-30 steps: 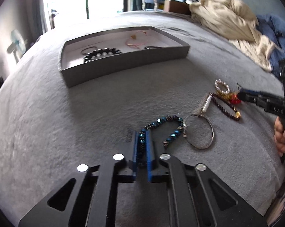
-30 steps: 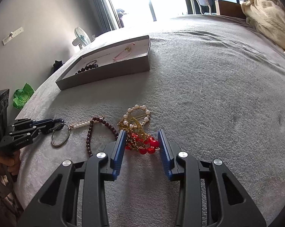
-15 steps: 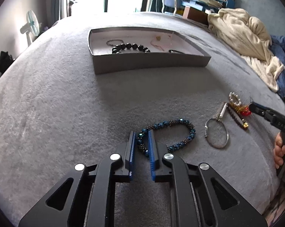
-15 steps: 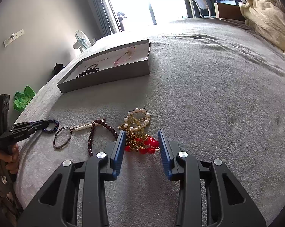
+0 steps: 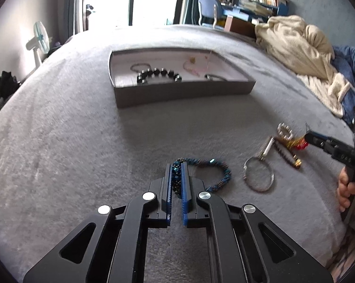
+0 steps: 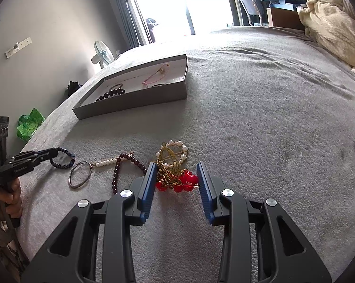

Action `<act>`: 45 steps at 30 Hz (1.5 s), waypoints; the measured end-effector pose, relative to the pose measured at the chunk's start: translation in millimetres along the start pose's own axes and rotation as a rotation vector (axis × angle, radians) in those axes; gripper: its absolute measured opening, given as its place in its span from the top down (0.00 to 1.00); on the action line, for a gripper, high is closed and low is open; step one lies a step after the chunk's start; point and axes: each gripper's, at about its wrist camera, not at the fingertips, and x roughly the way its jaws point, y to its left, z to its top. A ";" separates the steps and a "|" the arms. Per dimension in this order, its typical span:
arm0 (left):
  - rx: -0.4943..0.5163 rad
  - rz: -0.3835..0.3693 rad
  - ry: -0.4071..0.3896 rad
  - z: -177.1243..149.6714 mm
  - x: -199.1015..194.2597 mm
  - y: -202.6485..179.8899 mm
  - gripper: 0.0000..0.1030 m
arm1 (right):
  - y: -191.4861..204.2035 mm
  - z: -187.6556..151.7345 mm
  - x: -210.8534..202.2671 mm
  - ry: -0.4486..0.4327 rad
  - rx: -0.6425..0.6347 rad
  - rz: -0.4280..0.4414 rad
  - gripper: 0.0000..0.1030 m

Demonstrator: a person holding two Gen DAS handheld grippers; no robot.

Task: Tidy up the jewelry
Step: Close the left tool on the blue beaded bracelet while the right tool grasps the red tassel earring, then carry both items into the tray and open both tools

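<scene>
My left gripper (image 5: pixel 177 165) is shut on a blue beaded bracelet (image 5: pixel 218 172), which trails to the right just above the grey bed cover. The bracelet also shows in the right wrist view (image 6: pixel 65 159). My right gripper (image 6: pixel 176 165) is open, low over a tangle of gold chain and red beads (image 6: pixel 177 180), with a pearl bracelet (image 6: pixel 177 149) just beyond. A silver ring with pearls (image 6: pixel 79 174) and a dark red bead strand (image 6: pixel 120 167) lie to its left. The grey jewelry tray (image 5: pixel 184 92) holds a black bead bracelet (image 5: pixel 158 74) and thin pink and gold pieces.
A cream blanket (image 5: pixel 295 44) and blue fabric (image 5: pixel 351 70) are piled at the bed's far right. A fan (image 5: pixel 40 37) stands off the left edge, a green bag (image 6: pixel 29 125) lies beside the bed, and a chair (image 5: pixel 206 9) and desk stand beyond.
My left gripper has closed tighter on the blue bracelet and lifted and dragged it left, away from the silver ring. My right gripper has stayed open over the red and gold tangle.
</scene>
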 end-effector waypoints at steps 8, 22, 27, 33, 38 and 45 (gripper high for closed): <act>0.012 -0.010 -0.067 24.7 -27.6 -2.2 0.93 | 2.7 15.9 -12.1 -0.039 0.013 0.019 0.66; 0.029 0.010 -0.116 59.8 -41.6 5.8 0.93 | 24.6 64.3 -19.3 -0.092 -0.041 0.046 0.66; 0.033 0.009 -0.126 74.1 -38.1 7.6 0.93 | 34.8 85.6 -15.1 -0.104 -0.070 0.055 0.66; 0.041 0.005 -0.137 91.6 -31.8 9.2 0.93 | 42.0 111.1 -6.2 -0.113 -0.074 0.083 0.66; 0.043 0.001 -0.150 107.7 -27.9 10.0 0.93 | 44.7 134.5 -0.7 -0.126 -0.076 0.096 0.66; 0.058 -0.001 -0.166 135.0 -16.6 10.3 0.93 | 52.6 157.9 20.7 -0.109 -0.106 0.090 0.66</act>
